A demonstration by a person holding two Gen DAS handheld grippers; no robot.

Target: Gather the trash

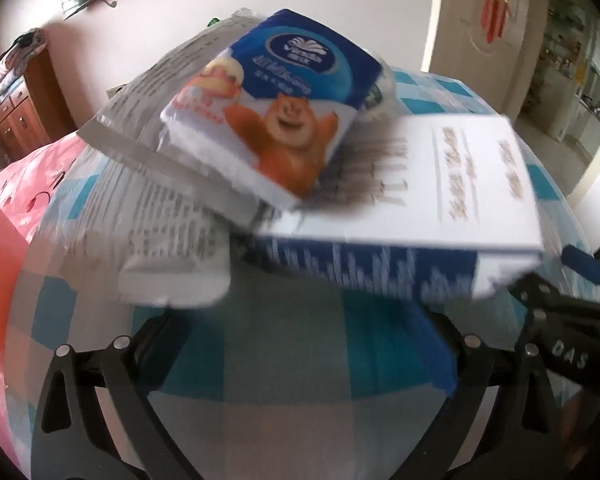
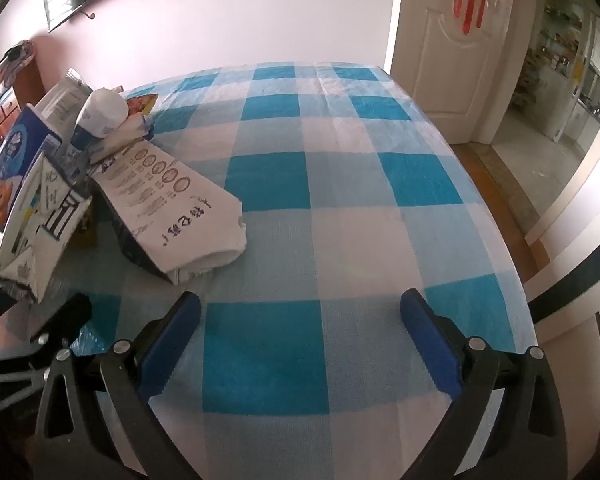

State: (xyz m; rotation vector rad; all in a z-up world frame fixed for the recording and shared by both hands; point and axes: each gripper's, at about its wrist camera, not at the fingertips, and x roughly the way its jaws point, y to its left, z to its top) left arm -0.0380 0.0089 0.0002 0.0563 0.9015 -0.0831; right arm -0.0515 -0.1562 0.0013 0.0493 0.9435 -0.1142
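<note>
Evidently the collecting has barely begun — nothing is gripped yet. At the left of the right wrist view, the trash pile sits on the blue-and-white checked tablecloth (image 2: 340, 200): a blue tissue pack with a cartoon bear (image 2: 10, 152), a white roll of paper (image 2: 104, 110) and a crumpled white printed bag (image 2: 176, 208). In the left wrist view the same bear pack (image 1: 276, 120) lies atop grey printed wrappers (image 1: 148, 120), beside a flat white-and-blue box (image 1: 420, 200) at centre right. The left gripper (image 1: 300, 360) has its jaws wide apart just short of the pile; the right gripper (image 2: 300, 340), likewise spread, hangs over bare cloth. Next, probably, a jaw-width approach onto one loose item — the box edge looks easiest.
</note>
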